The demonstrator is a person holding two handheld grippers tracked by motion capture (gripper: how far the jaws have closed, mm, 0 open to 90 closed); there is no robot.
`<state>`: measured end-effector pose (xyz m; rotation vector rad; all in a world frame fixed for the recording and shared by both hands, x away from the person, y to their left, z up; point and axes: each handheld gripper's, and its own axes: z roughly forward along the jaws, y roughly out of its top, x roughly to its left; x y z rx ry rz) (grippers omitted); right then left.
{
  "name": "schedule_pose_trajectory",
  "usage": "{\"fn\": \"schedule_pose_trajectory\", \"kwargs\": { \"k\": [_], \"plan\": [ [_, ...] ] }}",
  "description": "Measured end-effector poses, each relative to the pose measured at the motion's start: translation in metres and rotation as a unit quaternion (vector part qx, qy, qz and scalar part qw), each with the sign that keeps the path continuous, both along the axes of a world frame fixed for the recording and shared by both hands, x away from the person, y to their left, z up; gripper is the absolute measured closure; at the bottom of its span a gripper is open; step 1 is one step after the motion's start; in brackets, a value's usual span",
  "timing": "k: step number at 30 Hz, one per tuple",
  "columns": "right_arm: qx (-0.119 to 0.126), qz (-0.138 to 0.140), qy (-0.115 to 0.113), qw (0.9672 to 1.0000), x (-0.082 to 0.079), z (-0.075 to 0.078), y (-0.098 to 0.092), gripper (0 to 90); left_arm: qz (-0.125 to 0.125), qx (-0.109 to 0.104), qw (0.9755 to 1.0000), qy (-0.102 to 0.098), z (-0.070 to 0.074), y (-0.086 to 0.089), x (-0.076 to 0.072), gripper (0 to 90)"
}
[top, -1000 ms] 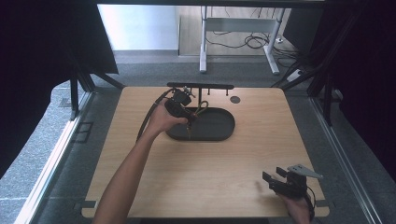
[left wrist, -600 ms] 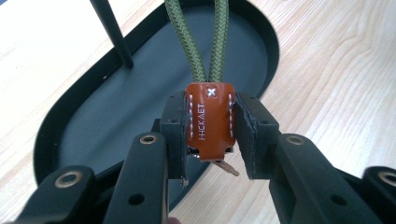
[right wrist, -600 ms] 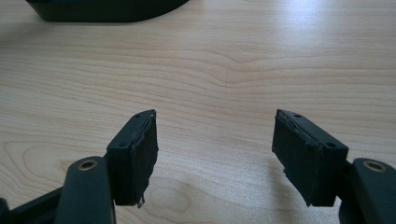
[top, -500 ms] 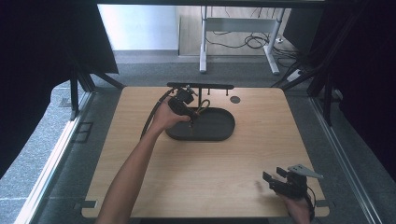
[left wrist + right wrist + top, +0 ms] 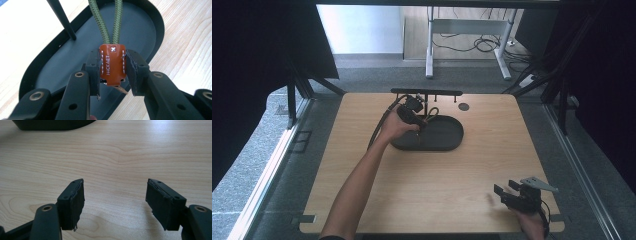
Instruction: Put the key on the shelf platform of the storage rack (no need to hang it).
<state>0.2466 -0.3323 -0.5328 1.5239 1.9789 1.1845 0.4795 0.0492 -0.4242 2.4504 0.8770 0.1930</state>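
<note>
My left gripper [image 5: 112,73] is shut on an orange-brown leather tag [image 5: 112,63] stitched in white. A doubled olive-green cord [image 5: 107,22] runs up from the tag and out of the top of the left gripper view. Tag and gripper hang over a black oval tray [image 5: 142,30]. In the high view the left gripper [image 5: 414,112] is over the tray's [image 5: 449,140] far left end, with the cord [image 5: 432,112] beside it. My right gripper [image 5: 115,202] stands open over bare wood, near the table's front right corner [image 5: 512,194].
A black rack with a horizontal bar [image 5: 427,92] stands at the table's back edge, just behind the tray. One of its thin posts [image 5: 62,20] rises from the tray's far side. A small dark disc [image 5: 463,106] lies right of the rack.
My left hand and gripper have shifted slightly to the right over the tray's far left end. The right gripper has stayed where it was.
</note>
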Motion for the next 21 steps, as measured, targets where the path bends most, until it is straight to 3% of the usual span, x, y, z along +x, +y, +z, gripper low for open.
{"fn": "schedule_pose_trajectory", "kwargs": {
  "k": [12,21],
  "plan": [
    [-0.003,0.002,0.000,1.0000,0.000,-0.001,0.001,31.6,0.005,-0.004,0.9999,0.010,-0.015,-0.003,0.003,66.6],
    [-0.004,0.002,0.002,1.0000,0.000,-0.001,-0.001,31.7,0.006,0.005,0.9999,0.008,-0.022,-0.008,0.003,66.4]
  ]
}}
